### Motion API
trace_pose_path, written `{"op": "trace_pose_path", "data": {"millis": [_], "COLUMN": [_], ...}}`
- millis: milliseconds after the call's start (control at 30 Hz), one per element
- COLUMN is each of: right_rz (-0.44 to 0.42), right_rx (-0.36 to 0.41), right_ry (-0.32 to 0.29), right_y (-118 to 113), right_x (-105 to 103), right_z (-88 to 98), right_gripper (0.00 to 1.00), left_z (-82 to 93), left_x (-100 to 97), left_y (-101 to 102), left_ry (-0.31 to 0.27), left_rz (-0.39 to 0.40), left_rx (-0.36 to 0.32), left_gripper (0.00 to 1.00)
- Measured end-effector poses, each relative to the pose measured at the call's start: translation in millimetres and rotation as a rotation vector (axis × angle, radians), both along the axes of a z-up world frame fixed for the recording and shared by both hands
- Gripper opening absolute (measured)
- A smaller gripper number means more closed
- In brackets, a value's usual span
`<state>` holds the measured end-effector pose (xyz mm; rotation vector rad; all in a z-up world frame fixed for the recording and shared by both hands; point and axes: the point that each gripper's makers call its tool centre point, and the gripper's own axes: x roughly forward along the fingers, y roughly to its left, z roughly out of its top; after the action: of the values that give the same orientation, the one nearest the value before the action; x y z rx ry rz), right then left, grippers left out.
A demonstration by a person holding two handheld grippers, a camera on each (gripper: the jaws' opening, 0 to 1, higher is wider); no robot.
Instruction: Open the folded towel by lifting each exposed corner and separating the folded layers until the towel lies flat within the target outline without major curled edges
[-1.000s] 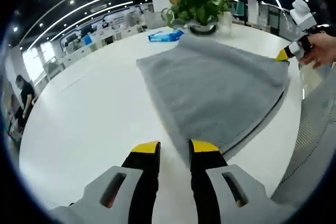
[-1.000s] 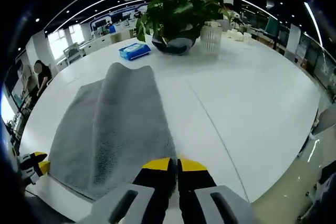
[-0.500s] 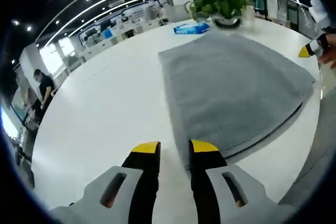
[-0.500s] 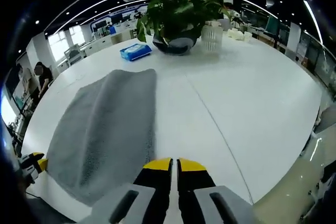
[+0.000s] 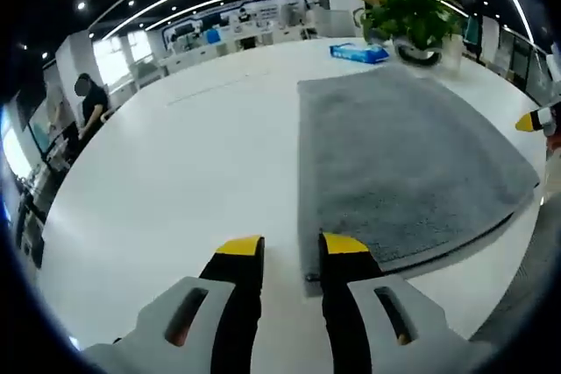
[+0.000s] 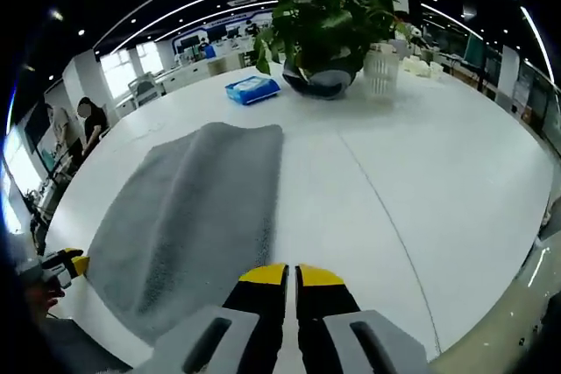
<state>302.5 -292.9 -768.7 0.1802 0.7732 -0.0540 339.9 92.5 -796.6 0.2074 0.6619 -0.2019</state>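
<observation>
Jaws of the left gripper (image 5: 293,250) are spread at the towel (image 5: 399,164) corner; the right gripper (image 6: 291,274) is pressed together, empty, as flatness is judged.

The grey towel (image 6: 197,216) is lying flat near the potted plant (image 6: 329,28); the right gripper (image 6: 290,275) is hovering beside the towel, jaws together.

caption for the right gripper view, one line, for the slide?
Right gripper, jaws together, empty over the white table beside the flattened grey towel; potted plant beyond.
</observation>
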Motion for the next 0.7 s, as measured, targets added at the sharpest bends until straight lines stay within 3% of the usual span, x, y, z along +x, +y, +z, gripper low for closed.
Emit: {"op": "trace_pose_path", "data": {"millis": [133,300,333,533,600,700], "right_rz": [0.125,0.249,0.258,0.337,0.377,0.374], "right_rx": [0.004,-0.091,-0.108,-0.146,-0.194,-0.191], "right_ry": [0.001,0.028,0.062,0.131,0.114,0.114], "right_y": [27.8,39.6,39.0,46.0,47.5,49.7], "right_x": [9.7,20.7,21.7,26.3,31.7,34.6], "right_z": [-1.4,-9.5,-16.4,-37.2,-38.4,-38.7], "right_gripper": [0.03,0.08,0.09,0.10,0.09,0.09], "left_z": [0.3,1.6,1.8,2.2,2.5,2.7], "left_x": [0.3,-0.8,-0.7,-0.6,-0.7,-0.4], "left_y": [-0.6,-2.4,-2.5,-0.7,1.2,4.6], "left_ry": [-0.008,-0.026,-0.027,-0.032,-0.034,-0.036], "left_rz": [-0.011,-0.044,-0.046,-0.059,-0.051,-0.035], "left_rx": [0.012,0.054,0.054,0.074,0.073,0.073], "left_gripper": [0.24,0.22,0.22,0.22,0.23,0.23]}}
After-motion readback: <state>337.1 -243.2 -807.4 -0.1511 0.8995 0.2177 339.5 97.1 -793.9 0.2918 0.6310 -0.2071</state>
